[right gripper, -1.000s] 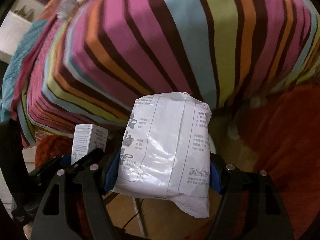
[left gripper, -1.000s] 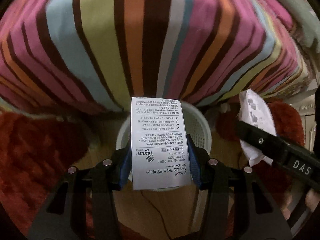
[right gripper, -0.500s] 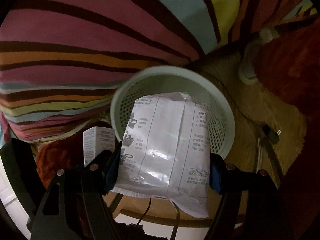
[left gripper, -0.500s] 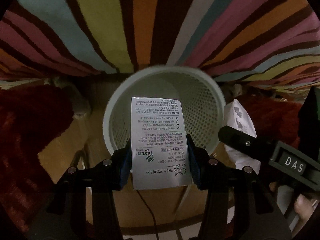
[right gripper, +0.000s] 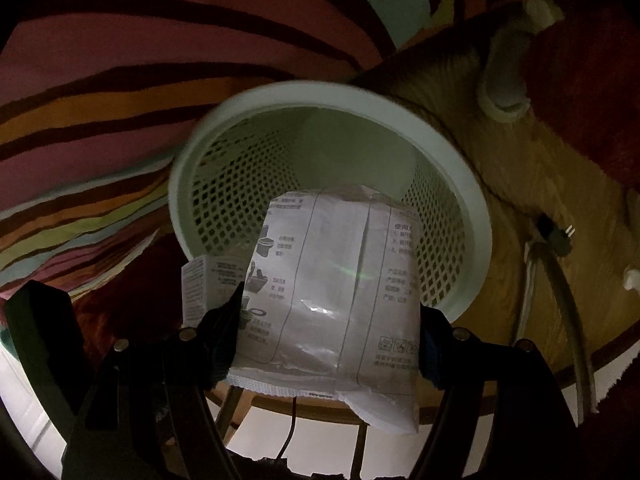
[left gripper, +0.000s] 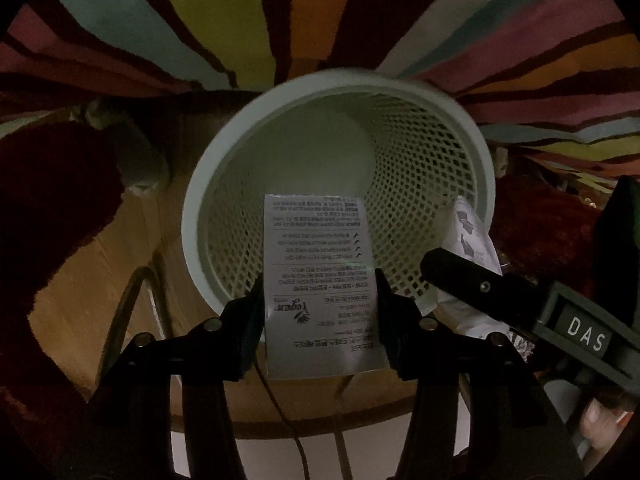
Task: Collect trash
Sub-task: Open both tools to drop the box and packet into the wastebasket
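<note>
- Trash in the left wrist view: a printed carton clamped between the left gripper's jaws, held over the white mesh basket.
- Right wrist view: the right gripper squeezes a white plastic packet above the same basket; striped fabric lies behind.

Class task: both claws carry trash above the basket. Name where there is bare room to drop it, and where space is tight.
The mesh basket is empty: its pale floor, ringed by lattice wall, is bare. The left claw grips the printed box; the right claw grips the white pouch. It is crowded at the near rim, where both items sit side by side. A cable crosses the wooden floor beside the basket.
</note>
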